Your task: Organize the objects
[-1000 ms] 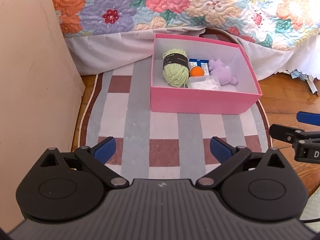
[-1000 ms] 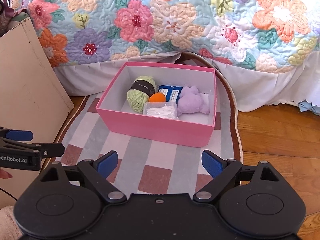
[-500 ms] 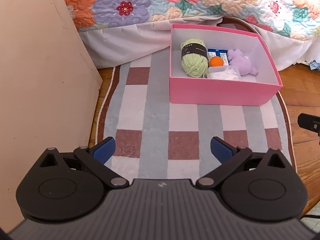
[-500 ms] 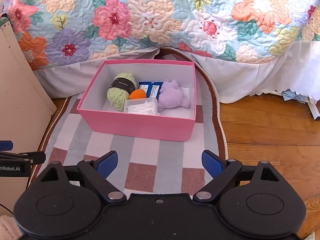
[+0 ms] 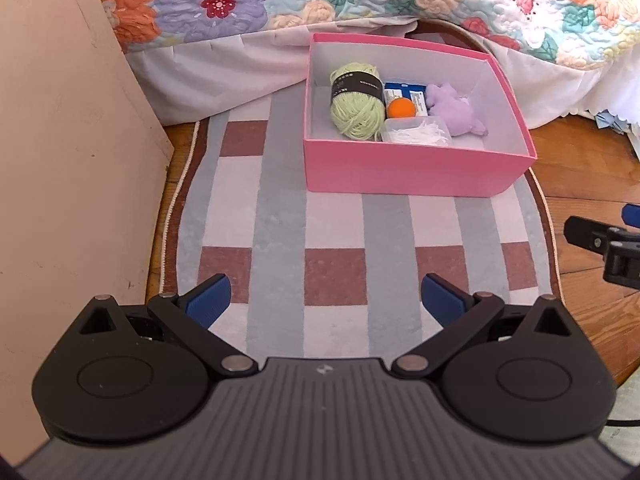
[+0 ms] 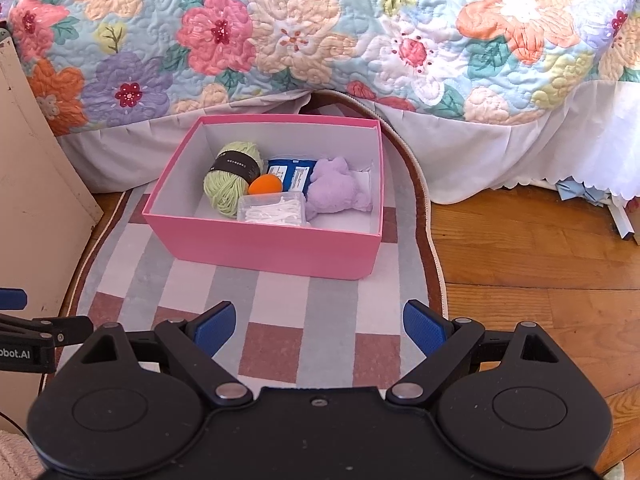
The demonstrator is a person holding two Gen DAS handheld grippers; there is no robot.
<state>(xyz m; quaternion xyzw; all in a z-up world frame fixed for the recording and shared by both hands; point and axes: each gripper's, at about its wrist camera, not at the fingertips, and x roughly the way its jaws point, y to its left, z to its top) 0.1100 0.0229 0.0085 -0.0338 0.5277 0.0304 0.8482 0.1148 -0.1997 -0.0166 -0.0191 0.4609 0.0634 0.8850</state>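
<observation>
Both grippers, left gripper (image 5: 324,300) and right gripper (image 6: 320,326), hung spread and empty; ahead of them sat the pink box (image 6: 264,248), packed. We judged sorting finished, with nothing left to grasp.

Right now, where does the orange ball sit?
In both wrist views, the orange ball lies inside the pink box, between the green yarn and the purple plush toy.

The pink box (image 6: 276,246) stands open on the checked rug (image 6: 280,344). Inside lie a green yarn ball (image 6: 230,184) at the left, an orange ball (image 6: 265,184), a blue packet (image 6: 290,170), a clear case of white sticks (image 6: 274,210) at the front wall — and a purple plush toy (image 6: 336,192) at the right.
</observation>
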